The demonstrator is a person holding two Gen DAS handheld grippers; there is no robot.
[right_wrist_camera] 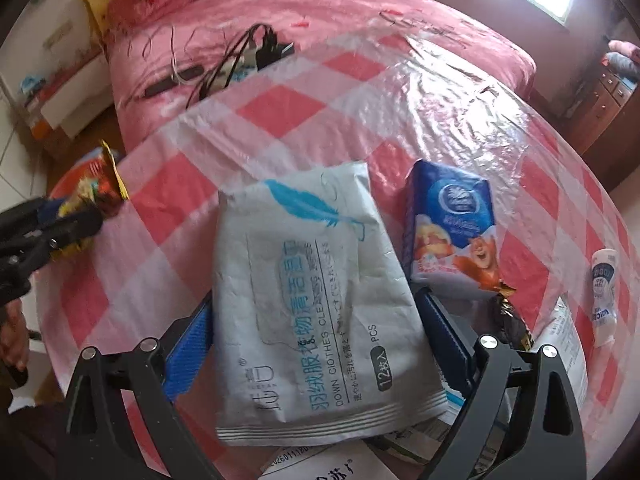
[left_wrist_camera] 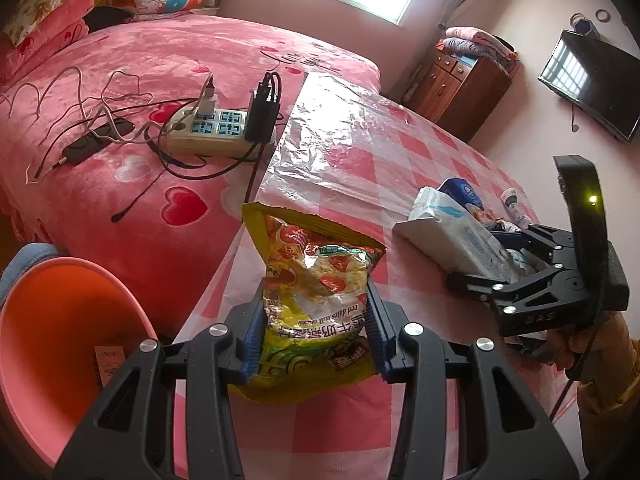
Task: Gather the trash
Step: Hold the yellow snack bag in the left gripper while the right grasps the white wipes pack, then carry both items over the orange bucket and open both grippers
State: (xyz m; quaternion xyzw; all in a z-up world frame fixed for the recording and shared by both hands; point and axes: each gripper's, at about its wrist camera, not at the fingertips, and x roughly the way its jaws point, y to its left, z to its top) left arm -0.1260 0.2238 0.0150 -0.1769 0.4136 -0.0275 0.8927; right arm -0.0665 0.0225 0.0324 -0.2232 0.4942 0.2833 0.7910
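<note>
Here the left gripper (left_wrist_camera: 316, 332) is clamped on a yellow snack bag (left_wrist_camera: 316, 300), held upright above the tabletop's (left_wrist_camera: 400, 160) left edge, near an orange bin (left_wrist_camera: 60, 340) on the floor beside the bed (left_wrist_camera: 160, 60). The right gripper (right_wrist_camera: 316, 332) stands wide, its blue pads either side of a white wet-wipes pack (right_wrist_camera: 312, 304) lying near the tabletop's front edge; whether they touch it cannot be told. Just beside it sits a blue tissue pack (right_wrist_camera: 452, 220), and a small white tube (right_wrist_camera: 604, 288) lies toward the right edge.
</note>
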